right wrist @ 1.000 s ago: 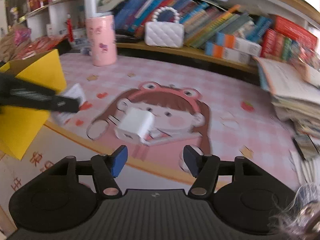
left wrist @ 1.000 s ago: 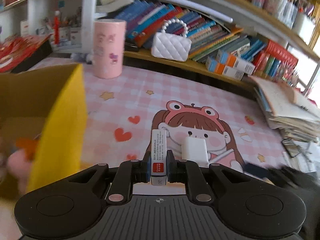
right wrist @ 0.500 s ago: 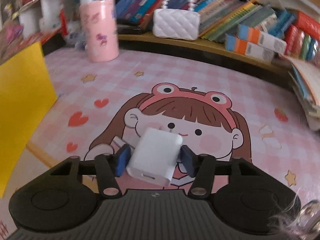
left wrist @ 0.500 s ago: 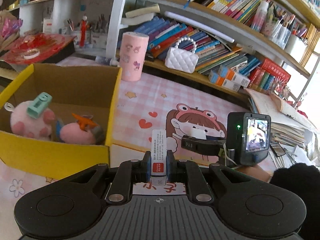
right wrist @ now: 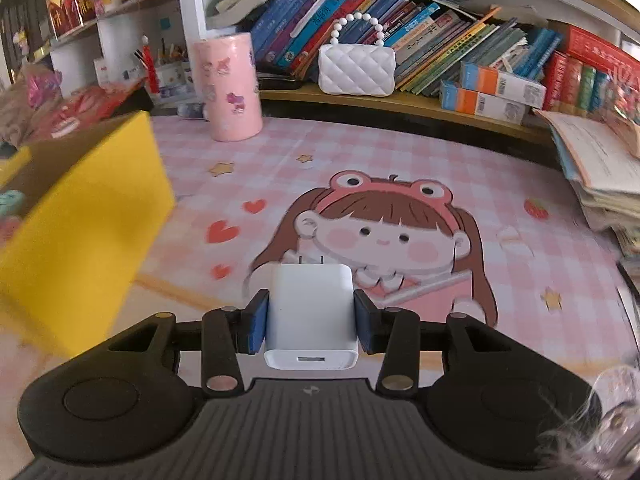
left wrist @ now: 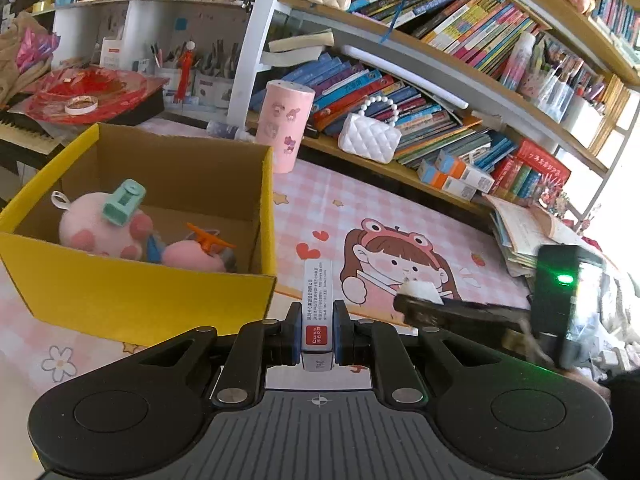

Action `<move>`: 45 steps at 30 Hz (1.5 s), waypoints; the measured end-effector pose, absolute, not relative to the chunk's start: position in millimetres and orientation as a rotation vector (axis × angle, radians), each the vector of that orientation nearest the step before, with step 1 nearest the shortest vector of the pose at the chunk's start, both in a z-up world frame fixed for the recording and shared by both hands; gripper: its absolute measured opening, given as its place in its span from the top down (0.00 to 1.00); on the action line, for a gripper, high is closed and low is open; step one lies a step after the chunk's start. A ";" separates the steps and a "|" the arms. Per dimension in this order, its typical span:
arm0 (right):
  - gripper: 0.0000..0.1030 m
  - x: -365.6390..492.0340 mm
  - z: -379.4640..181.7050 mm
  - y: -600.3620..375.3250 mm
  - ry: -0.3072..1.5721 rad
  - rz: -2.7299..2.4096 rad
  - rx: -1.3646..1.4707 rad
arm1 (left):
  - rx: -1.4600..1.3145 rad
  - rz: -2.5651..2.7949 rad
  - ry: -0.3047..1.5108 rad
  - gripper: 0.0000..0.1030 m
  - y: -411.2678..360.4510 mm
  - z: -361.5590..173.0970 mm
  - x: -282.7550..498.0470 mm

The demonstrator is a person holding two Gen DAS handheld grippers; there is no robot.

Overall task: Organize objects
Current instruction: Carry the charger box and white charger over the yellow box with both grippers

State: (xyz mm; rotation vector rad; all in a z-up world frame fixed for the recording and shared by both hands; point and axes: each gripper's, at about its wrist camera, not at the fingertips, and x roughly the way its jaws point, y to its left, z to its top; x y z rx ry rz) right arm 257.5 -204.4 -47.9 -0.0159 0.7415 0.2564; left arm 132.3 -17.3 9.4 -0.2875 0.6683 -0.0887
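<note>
In the left wrist view, a slim white cardboard packet with a red label (left wrist: 317, 312) is clamped in the left claw (left wrist: 317, 338), held above the pink-checked counter (left wrist: 400, 208) just beside the open yellow cardboard box (left wrist: 140, 296). Two pink plush toys (left wrist: 104, 228) and a mint-green plastic piece (left wrist: 122, 204) are already stowed inside.

In the right wrist view, a white plastic USB charger plug (right wrist: 311, 312) is gripped by the right claw (right wrist: 310, 322), off the counter, the box to its left. Both items are judged still to be boxed.
</note>
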 end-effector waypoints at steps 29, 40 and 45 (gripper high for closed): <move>0.60 61.1 -1.6 -44.2 0.717 0.366 -0.086 | -0.312 -0.065 0.645 0.88 132.3 3.9 17.3; 0.60 33.6 3.3 -20.0 0.703 0.336 -0.077 | -0.302 -0.097 0.628 0.87 153.8 7.9 -1.1; 0.60 27.2 5.8 -14.4 0.700 0.327 -0.076 | -0.304 -0.100 0.625 0.87 160.1 8.4 -6.0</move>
